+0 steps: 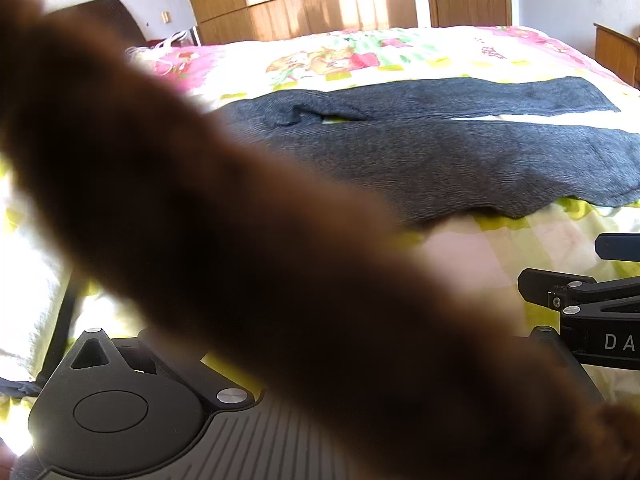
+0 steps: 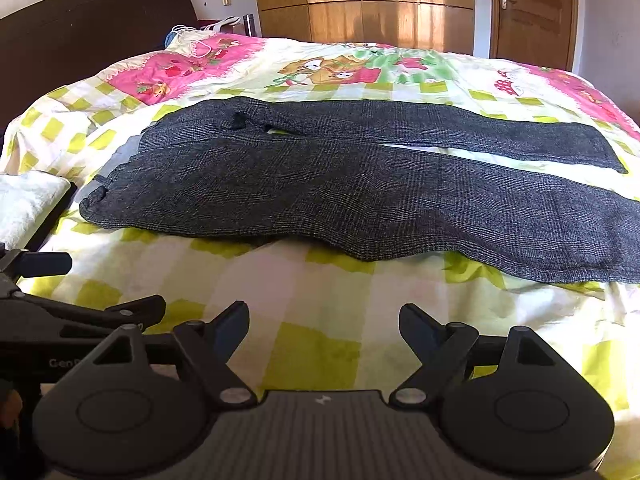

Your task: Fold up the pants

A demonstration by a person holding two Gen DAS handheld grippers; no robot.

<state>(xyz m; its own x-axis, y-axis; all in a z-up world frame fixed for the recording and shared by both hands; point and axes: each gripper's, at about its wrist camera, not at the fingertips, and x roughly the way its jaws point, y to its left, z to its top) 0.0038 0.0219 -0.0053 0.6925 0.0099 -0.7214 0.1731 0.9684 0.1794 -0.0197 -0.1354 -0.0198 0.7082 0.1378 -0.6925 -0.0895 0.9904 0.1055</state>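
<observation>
Pants [image 2: 360,184] lie unfolded; my right gripper [image 2: 324,326] gapes empty, left unreadable behind a brown blur [image 1: 240,240], so I risk misgrabbing.

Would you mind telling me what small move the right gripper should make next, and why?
Probably ease the right gripper forward and down toward the near edge of the grey checked trousers. Its jaws stand open with nothing between them, above bare checked bedspread, and the trousers lie flat and unfolded, legs apart, just beyond its fingertips.

Home bedroom: bed [image 2: 320,288] w/ quilt, wooden wardrobe [image 2: 360,4] (door beside).
</observation>
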